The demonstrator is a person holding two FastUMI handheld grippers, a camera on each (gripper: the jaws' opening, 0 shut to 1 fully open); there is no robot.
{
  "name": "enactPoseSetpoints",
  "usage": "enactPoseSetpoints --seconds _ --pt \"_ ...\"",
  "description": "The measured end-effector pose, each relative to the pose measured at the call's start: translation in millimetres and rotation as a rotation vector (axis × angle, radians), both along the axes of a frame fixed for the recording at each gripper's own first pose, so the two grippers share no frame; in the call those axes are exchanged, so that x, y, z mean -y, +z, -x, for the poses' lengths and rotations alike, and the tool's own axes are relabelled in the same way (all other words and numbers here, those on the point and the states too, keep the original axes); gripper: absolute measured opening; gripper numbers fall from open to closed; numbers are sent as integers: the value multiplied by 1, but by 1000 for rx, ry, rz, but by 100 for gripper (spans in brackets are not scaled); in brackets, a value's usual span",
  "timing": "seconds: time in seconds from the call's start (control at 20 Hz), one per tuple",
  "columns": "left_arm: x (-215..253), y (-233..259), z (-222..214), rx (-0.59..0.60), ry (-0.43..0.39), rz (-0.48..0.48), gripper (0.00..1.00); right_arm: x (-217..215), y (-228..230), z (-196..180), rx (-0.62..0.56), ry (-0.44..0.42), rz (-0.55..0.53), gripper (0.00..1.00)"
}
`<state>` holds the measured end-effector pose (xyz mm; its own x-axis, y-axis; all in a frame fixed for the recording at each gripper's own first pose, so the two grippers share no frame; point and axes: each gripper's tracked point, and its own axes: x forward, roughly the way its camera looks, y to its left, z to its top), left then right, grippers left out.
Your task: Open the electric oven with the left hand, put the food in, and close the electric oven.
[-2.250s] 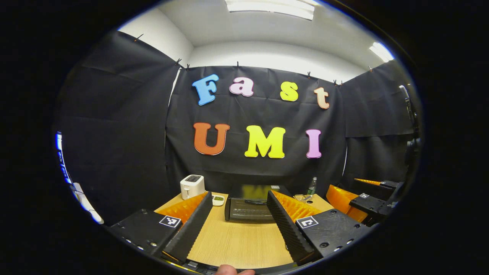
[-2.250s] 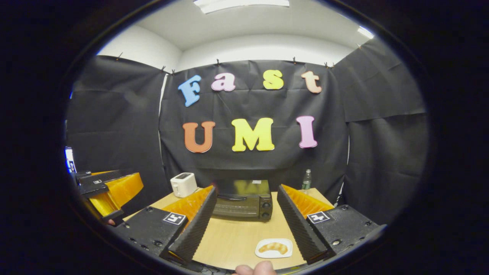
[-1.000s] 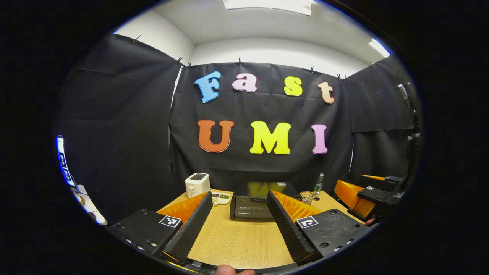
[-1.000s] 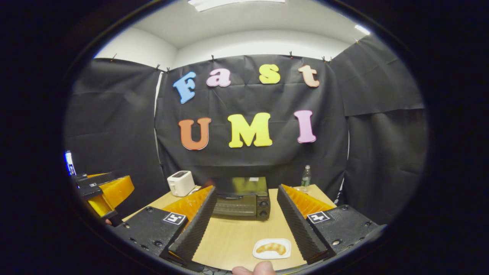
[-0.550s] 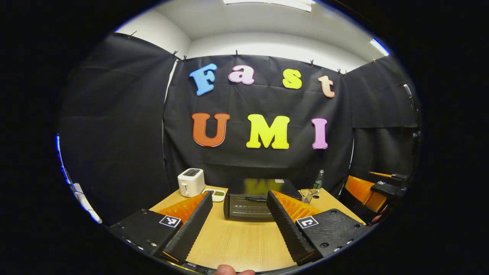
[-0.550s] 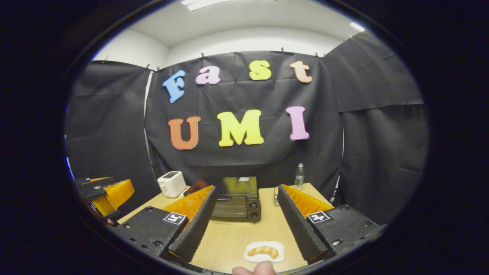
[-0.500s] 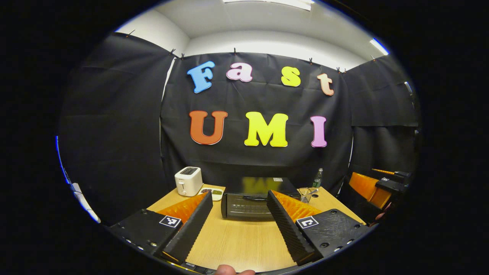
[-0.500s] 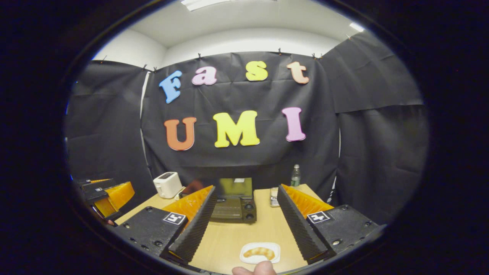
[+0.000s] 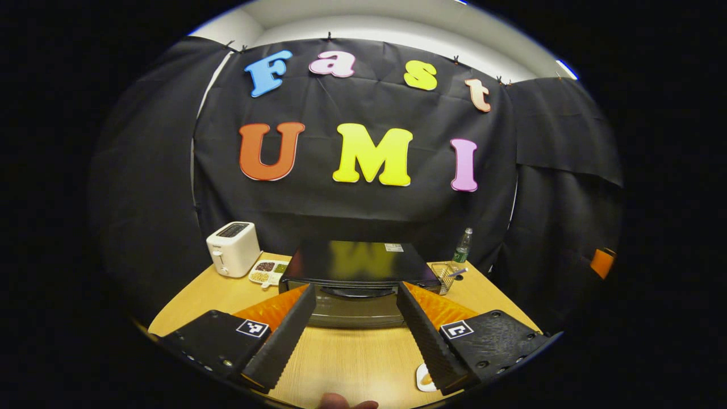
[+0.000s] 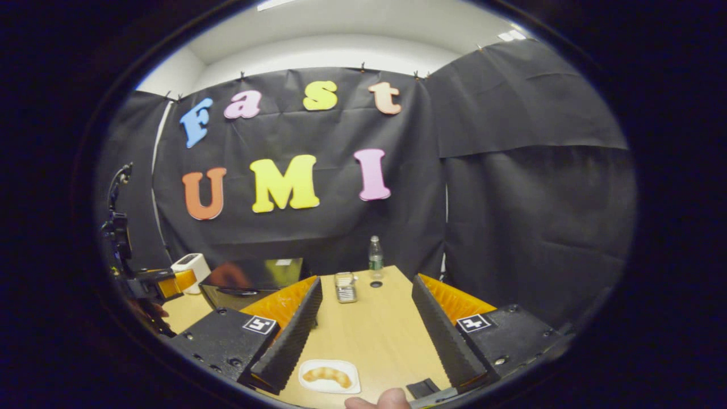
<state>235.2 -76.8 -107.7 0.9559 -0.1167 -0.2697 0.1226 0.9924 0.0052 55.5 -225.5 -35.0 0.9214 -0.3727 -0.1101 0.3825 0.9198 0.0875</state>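
Note:
The black electric oven [image 9: 352, 267] stands on the wooden table [image 9: 352, 358] with its door shut, handle [image 9: 358, 292] facing me. My left gripper [image 9: 355, 288] is open, its fingertips just short of the door on either side of the handle. In the right gripper view, a croissant [image 10: 326, 375] lies on a white plate [image 10: 347, 386] by the near table edge. My right gripper [image 10: 366, 283] hangs open above it, nothing between the fingers. The oven [image 10: 250, 278] sits at that view's left, with the left gripper [image 10: 156, 284] beside it.
A white toaster [image 9: 233, 247] and a snack dish [image 9: 268, 271] stand left of the oven. A wire basket [image 9: 443, 275] and a water bottle [image 9: 463, 247] are to its right. A corner of the plate [image 9: 423, 378] peeks by the left gripper's right finger.
My left gripper has moved forward and down, so the oven looms much larger. My right gripper has swung to the right, shifting the oven and plate to the left of its view.

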Motion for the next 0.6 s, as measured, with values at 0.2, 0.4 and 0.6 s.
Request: enactPoseSetpoints --seconds 0.2,0.4,0.6 --pt "7 -32 -56 -62 -8 -5 94 25 -12 4 -52 -61 -8 97" --pt "10 -65 -94 -117 -6 -8 94 46 -12 6 -80 -114 18 97" --pt "6 -90 -118 -161 6 -31 95 53 -20 8 -118 -145 10 97"
